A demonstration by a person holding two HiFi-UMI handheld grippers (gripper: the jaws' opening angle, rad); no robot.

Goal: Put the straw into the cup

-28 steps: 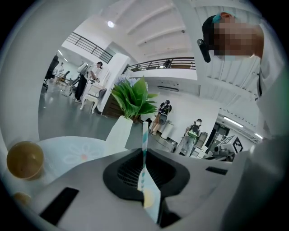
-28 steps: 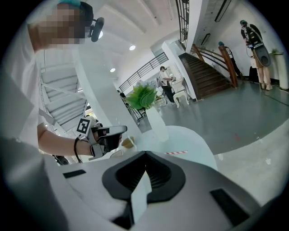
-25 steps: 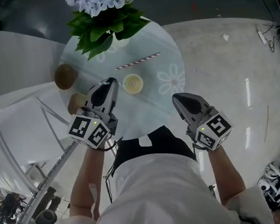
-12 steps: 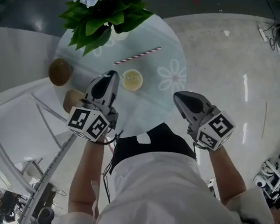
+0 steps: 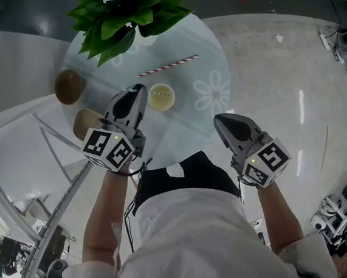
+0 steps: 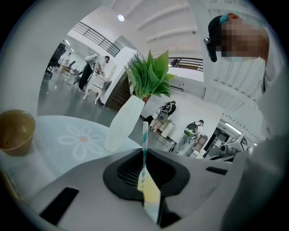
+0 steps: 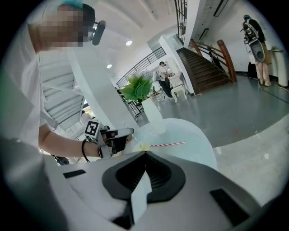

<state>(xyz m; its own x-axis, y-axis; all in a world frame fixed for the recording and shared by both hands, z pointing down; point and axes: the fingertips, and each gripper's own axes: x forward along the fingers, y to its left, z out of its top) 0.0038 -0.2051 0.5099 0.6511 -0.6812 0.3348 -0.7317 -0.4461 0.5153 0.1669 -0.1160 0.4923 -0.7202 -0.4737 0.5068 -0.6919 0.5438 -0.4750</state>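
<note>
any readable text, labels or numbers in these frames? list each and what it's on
No readable words, brands or numbers in any view.
Left marker cube, right marker cube: black-and-white square code patterns only, no letters.
Cup, red-striped straw, teal-striped straw: no print.
Background hall: too small and blurred to read.

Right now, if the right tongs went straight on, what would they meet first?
Probably the yellow cup, just past the right gripper; the red-striped straw lies farther right. Depth is unclear.

Two straws [image 5: 167,65] [image 6: 144,137], three cups [image 5: 161,97] [image 5: 69,86] [image 5: 85,120], one plant [image 5: 126,19]
</note>
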